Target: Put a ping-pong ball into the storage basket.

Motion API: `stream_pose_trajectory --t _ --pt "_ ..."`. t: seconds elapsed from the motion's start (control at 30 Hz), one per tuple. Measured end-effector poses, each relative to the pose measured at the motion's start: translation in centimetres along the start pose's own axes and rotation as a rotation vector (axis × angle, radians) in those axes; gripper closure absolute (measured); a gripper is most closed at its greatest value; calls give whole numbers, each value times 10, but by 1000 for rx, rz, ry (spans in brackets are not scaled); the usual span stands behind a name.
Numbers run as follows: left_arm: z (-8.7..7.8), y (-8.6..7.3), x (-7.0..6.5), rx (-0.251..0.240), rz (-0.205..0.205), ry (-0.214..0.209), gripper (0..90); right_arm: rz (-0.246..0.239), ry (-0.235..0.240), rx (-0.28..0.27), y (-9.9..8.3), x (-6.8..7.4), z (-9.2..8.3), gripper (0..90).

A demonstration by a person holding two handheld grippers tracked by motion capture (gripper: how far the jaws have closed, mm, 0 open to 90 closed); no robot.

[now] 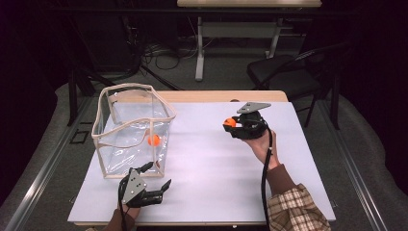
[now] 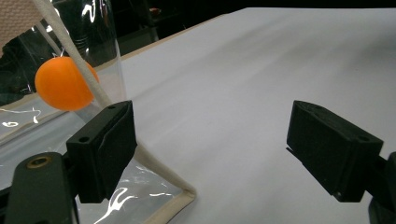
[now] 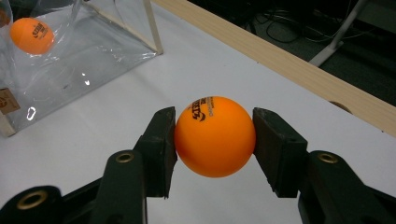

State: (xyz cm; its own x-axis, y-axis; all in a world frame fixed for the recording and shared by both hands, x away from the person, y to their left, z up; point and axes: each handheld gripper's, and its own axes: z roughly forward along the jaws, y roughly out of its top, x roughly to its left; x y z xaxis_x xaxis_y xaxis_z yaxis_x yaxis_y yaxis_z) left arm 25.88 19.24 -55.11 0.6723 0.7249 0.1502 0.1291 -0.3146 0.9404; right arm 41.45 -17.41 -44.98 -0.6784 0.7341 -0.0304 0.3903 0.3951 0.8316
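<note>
**Orange ball gripped above the white tabletop, clear bag waiting at the left**

A dim room with a black chair (image 1: 284,72) and tangled floor cables (image 1: 163,53) lies behind a white table (image 1: 216,159) with a pale wooden far edge. The held ping-pong ball (image 3: 215,136), orange with dark print on its upper side, sits squarely between the two black pads of the right gripper (image 3: 215,140), which is clenched on it from both sides. In the high view that right gripper is up off the tabletop at the right-centre, with the ball showing at its left tip and the grey three-cornered plate on top; the person's right hand (image 1: 260,142) holds it, a plaid sleeve (image 1: 298,209) trailing toward the near edge.

Well apart, on the left part of the table, stands a clear plastic bag (image 1: 132,130) with cream trim, open at the top. A second orange ball (image 1: 154,140) lies inside it, near its right wall.

The left gripper (image 1: 156,180) rests low at the near edge, just beside the bag's near corner. Its jaws stand wide apart with nothing between them; the left one is close against the bag's trimmed corner, though contact cannot be told.
</note>
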Motion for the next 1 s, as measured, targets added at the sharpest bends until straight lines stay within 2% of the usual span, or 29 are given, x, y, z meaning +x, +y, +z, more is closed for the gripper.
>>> stream_pose_trajectory --t 0.33,1.0 --pt "0 0 0 1 7 1 157 -7 14 8 4 4 7 512" --pt "1 0 0 -2 5 -1 157 -17 36 -16 20 7 14 512"
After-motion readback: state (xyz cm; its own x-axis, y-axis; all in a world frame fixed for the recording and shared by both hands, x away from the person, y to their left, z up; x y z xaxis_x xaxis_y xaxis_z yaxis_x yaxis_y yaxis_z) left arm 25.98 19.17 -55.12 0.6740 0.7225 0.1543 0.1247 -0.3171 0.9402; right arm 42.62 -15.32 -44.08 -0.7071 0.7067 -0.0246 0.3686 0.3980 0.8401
